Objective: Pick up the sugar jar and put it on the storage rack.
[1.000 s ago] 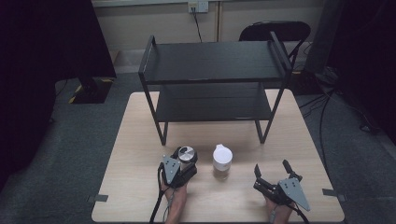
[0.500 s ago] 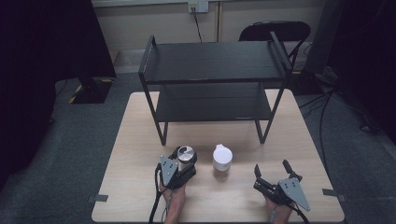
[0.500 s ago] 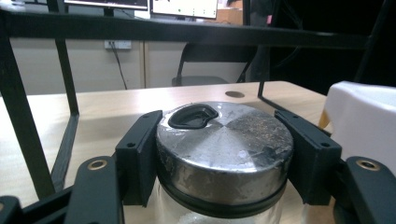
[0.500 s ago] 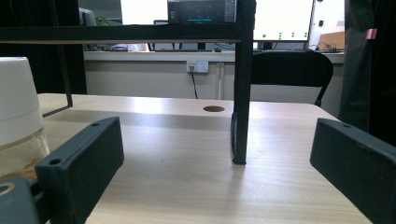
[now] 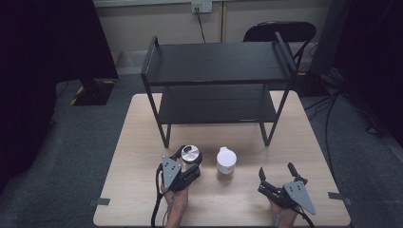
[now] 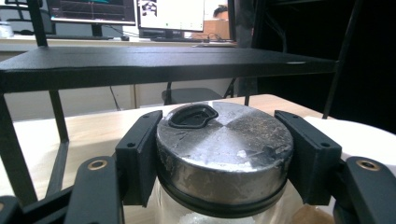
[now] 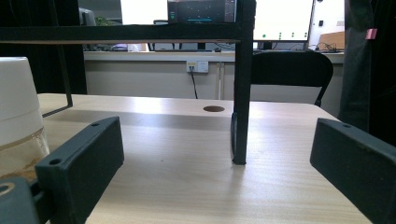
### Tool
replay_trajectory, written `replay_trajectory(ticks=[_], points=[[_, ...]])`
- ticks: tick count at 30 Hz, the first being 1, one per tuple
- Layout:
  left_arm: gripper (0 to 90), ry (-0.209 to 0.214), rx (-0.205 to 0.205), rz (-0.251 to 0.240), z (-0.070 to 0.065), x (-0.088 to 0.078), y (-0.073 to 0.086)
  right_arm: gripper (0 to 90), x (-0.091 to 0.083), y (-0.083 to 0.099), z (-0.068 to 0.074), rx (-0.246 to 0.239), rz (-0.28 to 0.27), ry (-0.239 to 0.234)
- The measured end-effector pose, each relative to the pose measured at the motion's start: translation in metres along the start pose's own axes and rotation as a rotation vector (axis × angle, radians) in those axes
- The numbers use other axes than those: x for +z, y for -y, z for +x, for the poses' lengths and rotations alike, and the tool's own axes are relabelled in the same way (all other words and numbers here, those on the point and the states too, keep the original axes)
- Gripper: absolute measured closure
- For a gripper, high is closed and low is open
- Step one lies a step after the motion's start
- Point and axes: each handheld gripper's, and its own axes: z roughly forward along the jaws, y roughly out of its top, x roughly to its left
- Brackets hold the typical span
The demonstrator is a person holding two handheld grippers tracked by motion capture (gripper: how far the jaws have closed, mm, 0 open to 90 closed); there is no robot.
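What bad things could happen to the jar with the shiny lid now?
The left gripper holds the jar only around its smooth metal lid, so the jar might slip or the lid might come loose if lifted. The white-capped jar stands close beside it and could get knocked. The black shelf hangs low ahead, so lifting could bump it.

A two-tier shelf rack [image 5: 221,85] stands on the far half of the table [image 5: 133,142]. In front of it, near the middle, two jars sit side by side: the metal-lidded jar [image 5: 191,154] to the left, the white-lidded jar [image 5: 226,163] just right of it (close, but apart). The left gripper [image 5: 190,164] is around the metal-lidded jar, one jaw on each side of its lid. The right gripper [image 5: 276,176] lies near the table's front right, well apart from both jars. A chair [image 5: 280,33] stands behind the table.
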Motion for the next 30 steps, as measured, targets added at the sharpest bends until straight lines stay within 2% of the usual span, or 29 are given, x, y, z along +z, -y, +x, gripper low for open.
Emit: replay_trajectory(ticks=[13,21,24,30], points=[[35.7,0.026,0.006,-0.022,0.005,-0.003,-0.013,1.5,0.0,0.0,0.0,0.0,0.0,0.0],[35.7,0.064,0.016,-0.044,0.01,-0.004,-0.026,1.5,0.0,0.0,0.0,0.0,0.0,0.0],[35.7,0.073,0.035,-0.044,0.01,-0.003,-0.033,1.5,0.0,0.0,0.0,0.0,0.0,0.0],[35.7,0.099,0.036,-0.046,0.015,0.0,-0.044,1.5,0.0,0.0,0.0,0.0,0.0,0.0]])
